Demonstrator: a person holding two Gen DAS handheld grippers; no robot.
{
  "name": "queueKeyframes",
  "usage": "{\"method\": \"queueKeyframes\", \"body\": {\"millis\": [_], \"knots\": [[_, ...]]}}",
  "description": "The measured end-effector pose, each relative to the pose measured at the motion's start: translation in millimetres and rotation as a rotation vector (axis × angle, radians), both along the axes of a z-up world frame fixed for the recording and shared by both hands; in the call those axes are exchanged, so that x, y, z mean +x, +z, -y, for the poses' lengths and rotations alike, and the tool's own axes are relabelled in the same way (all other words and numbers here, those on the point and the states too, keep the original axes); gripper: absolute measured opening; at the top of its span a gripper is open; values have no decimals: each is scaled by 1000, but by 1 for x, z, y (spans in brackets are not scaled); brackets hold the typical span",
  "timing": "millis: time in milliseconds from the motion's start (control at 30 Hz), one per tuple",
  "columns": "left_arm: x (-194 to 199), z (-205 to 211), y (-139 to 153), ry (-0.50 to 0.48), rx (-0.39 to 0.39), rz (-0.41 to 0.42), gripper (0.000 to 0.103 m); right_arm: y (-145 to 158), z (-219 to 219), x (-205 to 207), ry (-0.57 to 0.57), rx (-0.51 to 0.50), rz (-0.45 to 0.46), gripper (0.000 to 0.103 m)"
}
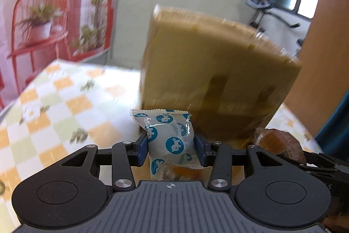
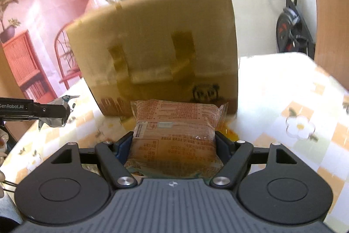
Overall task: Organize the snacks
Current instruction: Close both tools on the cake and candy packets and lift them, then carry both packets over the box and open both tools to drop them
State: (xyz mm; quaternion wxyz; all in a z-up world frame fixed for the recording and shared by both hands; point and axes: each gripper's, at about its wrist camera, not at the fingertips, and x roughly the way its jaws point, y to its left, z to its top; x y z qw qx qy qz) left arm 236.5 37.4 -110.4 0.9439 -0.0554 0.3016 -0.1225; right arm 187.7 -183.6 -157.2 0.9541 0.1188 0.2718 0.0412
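Observation:
A small white snack packet (image 1: 170, 139) printed with blue circles stands upright between the blue pads of my left gripper (image 1: 171, 149), which is shut on it. My right gripper (image 2: 174, 145) is shut on a larger brown snack pack (image 2: 174, 134) with red print. That brown pack (image 1: 279, 143) shows at the lower right of the left wrist view. The left gripper (image 2: 52, 113) with its silvery packet (image 2: 57, 111) appears at the left edge of the right wrist view. A tall taped cardboard box (image 1: 213, 71) (image 2: 157, 51) stands on the table just beyond both packets.
The table (image 1: 54, 106) (image 2: 283, 88) wears a cloth checked in orange, green and white with flowers. Behind it are a pink wall mural with a red chair (image 1: 39, 21), windows and an exercise bike (image 2: 292, 21). An orange-brown panel (image 1: 322, 43) rises at the right.

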Motion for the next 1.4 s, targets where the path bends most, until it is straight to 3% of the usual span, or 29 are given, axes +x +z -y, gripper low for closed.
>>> {"method": "queueKeyframes", "body": {"millis": [333, 500, 667, 833, 1033, 1333, 1400], "knots": [[17, 23, 72, -118, -7, 193, 47, 89, 18, 2, -8, -21, 221, 77], [46, 32, 89, -143, -59, 207, 47, 130, 29, 26, -2, -38, 290, 77], [87, 43, 94, -154, -61, 203, 47, 154, 30, 66, 26, -82, 317, 77], [135, 49, 95, -161, -74, 120, 47, 156, 35, 120, 5, -45, 307, 77], [168, 44, 95, -168, -65, 103, 47, 158, 36, 181, 48, -163, 222, 77], [189, 46, 90, -205, -59, 67, 48, 149, 36, 221, 48, -186, 164, 77], [191, 48, 88, -208, -56, 67, 53, 145, 35, 228, 55, -180, 136, 78]]}}
